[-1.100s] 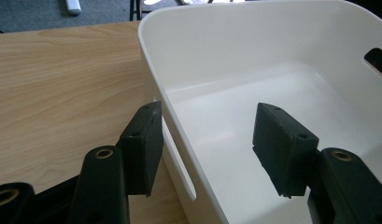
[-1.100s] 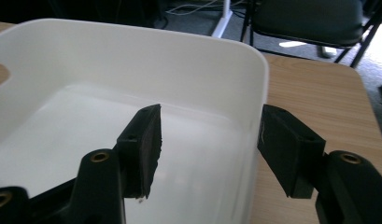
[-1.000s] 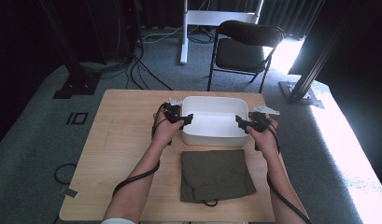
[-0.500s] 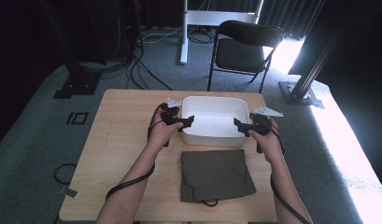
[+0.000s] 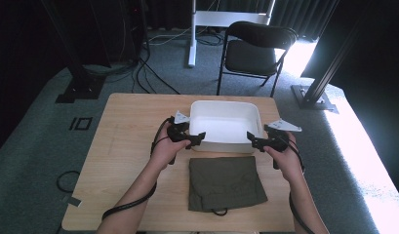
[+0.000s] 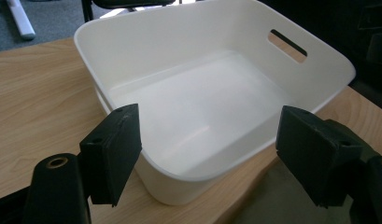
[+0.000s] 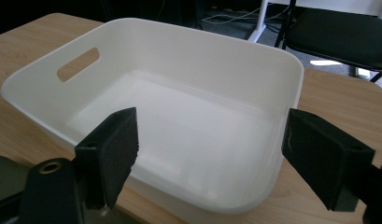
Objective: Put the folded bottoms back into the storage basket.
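An empty white plastic bin [image 5: 225, 106] with slot handles sits on the wooden table [image 5: 124, 131], seen also from each side as the bin [image 6: 132, 51] and the bin [image 7: 254, 60]. A folded olive-green cloth [image 5: 224, 183] lies flat just in front of it. My left gripper [image 5: 199, 137] hovers at the bin's near left corner, open, jaws spread wide with nothing between them [image 6: 209, 163]. At the near right corner my right gripper [image 5: 250, 138] is likewise open and empty [image 7: 212, 163]. Both point inward over the bin's front rim.
A black folding chair [image 5: 255, 48] stands beyond the table's far edge, next to a white stand's leg [image 5: 191, 34]. Cables trail across the grey carpet at left [image 5: 138, 68]. A black metal post base [image 5: 314, 95] sits at right. Bare tabletop lies left of the bin.
Both grippers have drawn slightly back toward the near edge and lowered, now sitting at the bin's front corners. The bin and cloth have not moved.
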A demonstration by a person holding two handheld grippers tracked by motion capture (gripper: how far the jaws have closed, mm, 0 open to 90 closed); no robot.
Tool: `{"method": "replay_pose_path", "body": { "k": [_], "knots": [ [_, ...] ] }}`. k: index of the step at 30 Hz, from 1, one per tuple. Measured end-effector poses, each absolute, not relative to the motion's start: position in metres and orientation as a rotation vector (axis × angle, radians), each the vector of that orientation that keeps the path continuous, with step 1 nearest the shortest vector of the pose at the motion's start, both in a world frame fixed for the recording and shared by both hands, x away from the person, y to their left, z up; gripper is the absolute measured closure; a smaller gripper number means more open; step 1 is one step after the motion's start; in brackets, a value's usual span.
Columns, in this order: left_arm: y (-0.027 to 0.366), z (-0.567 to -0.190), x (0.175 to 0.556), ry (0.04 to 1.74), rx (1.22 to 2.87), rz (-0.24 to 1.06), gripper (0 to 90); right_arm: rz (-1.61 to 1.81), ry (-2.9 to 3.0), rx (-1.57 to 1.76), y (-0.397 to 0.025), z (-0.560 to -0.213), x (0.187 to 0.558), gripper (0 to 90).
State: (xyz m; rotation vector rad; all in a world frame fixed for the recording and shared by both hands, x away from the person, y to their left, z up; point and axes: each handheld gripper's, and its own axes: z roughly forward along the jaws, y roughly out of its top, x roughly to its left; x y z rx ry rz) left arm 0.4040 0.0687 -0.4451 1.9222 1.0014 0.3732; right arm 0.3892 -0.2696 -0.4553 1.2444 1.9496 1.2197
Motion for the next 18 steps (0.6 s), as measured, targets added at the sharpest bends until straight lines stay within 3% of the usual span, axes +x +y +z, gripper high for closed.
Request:
{"method": "replay_pose_path", "body": {
  "k": [18],
  "knots": [
    [0.064, -0.454, 0.359, 0.948, 1.927, 0.332, 24.1, 1.249, 1.964, 1.211, -0.276, -0.466, 0.339, 17.3]
  ]
}}
